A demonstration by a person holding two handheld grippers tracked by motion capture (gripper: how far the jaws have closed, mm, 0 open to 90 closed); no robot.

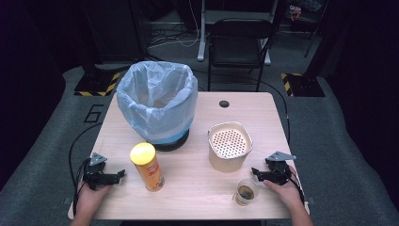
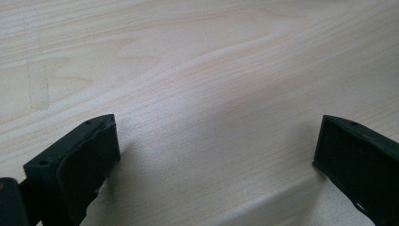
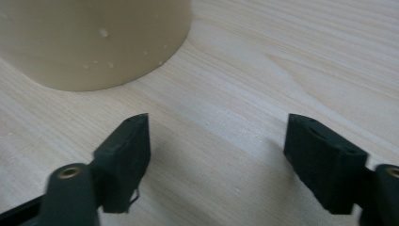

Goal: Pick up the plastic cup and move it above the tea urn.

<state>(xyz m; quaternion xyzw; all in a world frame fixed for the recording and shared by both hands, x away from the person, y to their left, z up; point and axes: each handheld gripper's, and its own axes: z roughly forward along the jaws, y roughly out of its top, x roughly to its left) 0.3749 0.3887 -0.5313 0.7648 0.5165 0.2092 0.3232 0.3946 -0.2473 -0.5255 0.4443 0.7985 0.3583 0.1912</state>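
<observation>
My left gripper (image 1: pixel 121 173) rests on the table near its front left corner, jaws wide open over bare wood (image 2: pixel 216 136). A yellow-lidded orange canister (image 1: pixel 147 166) stands upright just to its right. My right gripper (image 1: pixel 254 171) lies near the front right edge, open with nothing between its jaws (image 3: pixel 219 155). A clear plastic cup (image 1: pixel 245 192) with dark liquid stands just in front of it. A beige container with a perforated insert (image 1: pixel 229 145) stands a little beyond the right gripper, and its beige wall (image 3: pixel 94 37) rises ahead of the jaws.
A bin lined with a pale blue bag (image 1: pixel 157 101) stands at the table's back left. A small round hole (image 1: pixel 224 103) marks the wooden table (image 1: pixel 197 197) near its far edge. A black chair (image 1: pixel 239 42) stands behind the table.
</observation>
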